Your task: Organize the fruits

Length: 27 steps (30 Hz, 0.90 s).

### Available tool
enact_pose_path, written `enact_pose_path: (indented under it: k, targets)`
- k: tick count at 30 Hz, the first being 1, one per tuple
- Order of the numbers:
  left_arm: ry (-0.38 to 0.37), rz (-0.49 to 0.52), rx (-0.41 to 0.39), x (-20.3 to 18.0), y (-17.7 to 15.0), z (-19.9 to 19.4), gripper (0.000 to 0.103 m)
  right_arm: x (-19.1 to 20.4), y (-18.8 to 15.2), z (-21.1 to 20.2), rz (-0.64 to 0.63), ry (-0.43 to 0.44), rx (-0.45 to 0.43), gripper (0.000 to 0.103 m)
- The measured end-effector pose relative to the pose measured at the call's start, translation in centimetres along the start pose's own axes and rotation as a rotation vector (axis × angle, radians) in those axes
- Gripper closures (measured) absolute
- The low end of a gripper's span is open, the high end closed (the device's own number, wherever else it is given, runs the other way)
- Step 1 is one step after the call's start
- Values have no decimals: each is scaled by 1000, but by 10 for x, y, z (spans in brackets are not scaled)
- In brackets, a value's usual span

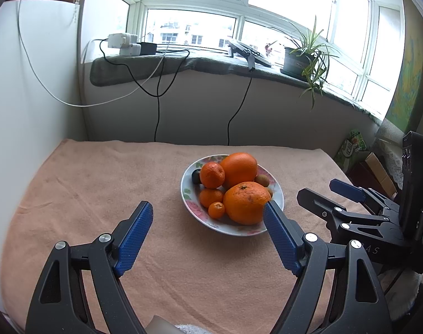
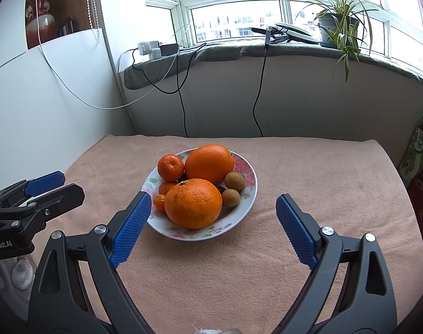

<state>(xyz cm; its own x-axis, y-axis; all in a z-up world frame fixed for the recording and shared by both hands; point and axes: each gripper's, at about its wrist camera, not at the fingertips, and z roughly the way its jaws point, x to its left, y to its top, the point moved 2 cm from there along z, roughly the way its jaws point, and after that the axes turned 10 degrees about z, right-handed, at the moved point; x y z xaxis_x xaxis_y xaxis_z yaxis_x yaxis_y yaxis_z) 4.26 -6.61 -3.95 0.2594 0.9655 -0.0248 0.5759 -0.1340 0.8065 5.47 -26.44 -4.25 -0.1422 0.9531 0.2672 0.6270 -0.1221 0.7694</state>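
Fruit piled on floral plate [image 2: 247,194] at worktop centre. Left gripper [image 1: 208,220] and right gripper [image 2: 213,211] held short, fingers apart, empty. Small fruit best lifted first; dark one possibly plum.

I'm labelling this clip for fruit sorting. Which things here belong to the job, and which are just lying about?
Job:
- floral plate
- two big oranges
- small mandarins
- two brown round fruits
- dark fruit

Lying about:
- potted plant
- chargers and cables
- red vase
- pink towel
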Motion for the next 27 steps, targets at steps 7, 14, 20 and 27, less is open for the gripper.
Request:
enact_pose_path:
  k: [7, 14, 20, 27]
  targets:
    - [3, 5, 2, -1, 0, 0, 21, 0, -1, 1, 4, -3, 2, 10]
    - [11, 9, 2, 0, 0, 1, 21, 0, -2, 0, 6, -4, 2, 10]
    - [16, 13, -2, 0, 0, 1, 21, 0, -2, 1, 10, -5, 5, 10]
    - [18, 13, -4, 0, -1, 2, 21, -1, -3, 2, 17, -6, 5, 10]
